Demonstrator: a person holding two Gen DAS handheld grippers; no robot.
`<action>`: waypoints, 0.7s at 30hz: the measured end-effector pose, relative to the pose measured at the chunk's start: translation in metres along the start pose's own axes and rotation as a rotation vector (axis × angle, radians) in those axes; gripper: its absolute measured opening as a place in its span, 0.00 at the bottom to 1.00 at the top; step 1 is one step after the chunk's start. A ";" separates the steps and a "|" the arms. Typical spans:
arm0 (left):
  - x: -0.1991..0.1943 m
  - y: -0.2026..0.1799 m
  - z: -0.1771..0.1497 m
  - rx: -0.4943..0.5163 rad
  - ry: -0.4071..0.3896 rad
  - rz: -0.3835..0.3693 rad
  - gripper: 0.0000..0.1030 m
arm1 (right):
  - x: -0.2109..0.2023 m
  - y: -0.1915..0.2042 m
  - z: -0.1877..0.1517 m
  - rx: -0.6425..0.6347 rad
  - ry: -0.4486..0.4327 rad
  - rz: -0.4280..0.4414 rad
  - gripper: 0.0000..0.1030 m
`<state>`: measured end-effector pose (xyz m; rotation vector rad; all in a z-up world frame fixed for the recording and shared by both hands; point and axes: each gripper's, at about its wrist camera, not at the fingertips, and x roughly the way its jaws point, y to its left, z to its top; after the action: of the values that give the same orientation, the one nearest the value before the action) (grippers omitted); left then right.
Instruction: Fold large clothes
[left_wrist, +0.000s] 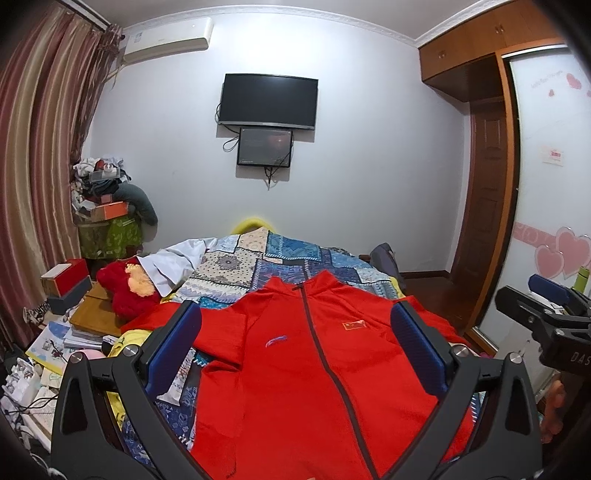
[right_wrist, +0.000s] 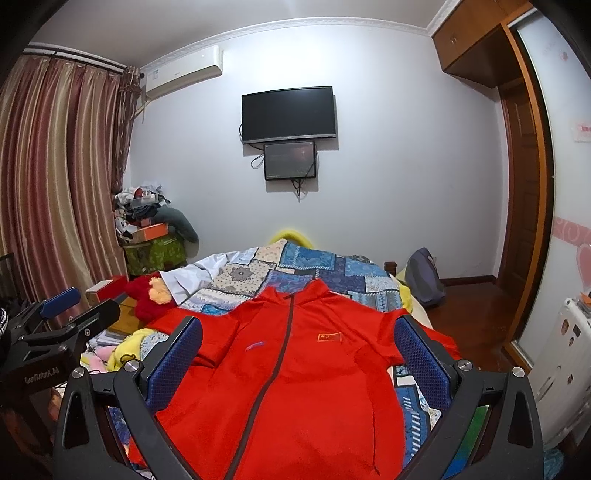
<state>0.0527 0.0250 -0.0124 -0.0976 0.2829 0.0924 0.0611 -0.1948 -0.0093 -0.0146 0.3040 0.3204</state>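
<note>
A red zip-up jacket (left_wrist: 295, 362) lies flat, front up, on the patchwork bedspread (left_wrist: 280, 262), collar toward the far wall. It also shows in the right wrist view (right_wrist: 295, 369). My left gripper (left_wrist: 295, 332) hovers above the jacket's chest, jaws wide open and empty. My right gripper (right_wrist: 299, 336) hovers above the jacket too, open and empty. The right gripper also shows at the right edge of the left wrist view (left_wrist: 546, 299). The left gripper also shows at the left edge of the right wrist view (right_wrist: 70, 306). The sleeves spread out to both sides.
A red plush toy (left_wrist: 125, 288) and white cloth (left_wrist: 173, 262) lie at the bed's left. Boxes and books (left_wrist: 66, 317) pile left of the bed. A wardrobe (left_wrist: 546, 166) stands right. A TV (left_wrist: 267, 99) hangs on the far wall.
</note>
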 end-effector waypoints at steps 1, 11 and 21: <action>0.006 0.003 0.002 0.000 0.007 0.004 1.00 | 0.005 0.000 0.001 -0.006 0.005 -0.004 1.00; 0.099 0.066 0.021 -0.007 0.090 0.177 1.00 | 0.103 0.001 0.026 -0.056 0.075 0.011 1.00; 0.222 0.181 -0.015 -0.152 0.348 0.337 1.00 | 0.237 0.019 0.037 -0.153 0.207 0.071 1.00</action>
<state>0.2420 0.2203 -0.1047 -0.2172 0.6395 0.4346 0.2805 -0.1012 -0.0437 -0.1892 0.4857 0.4134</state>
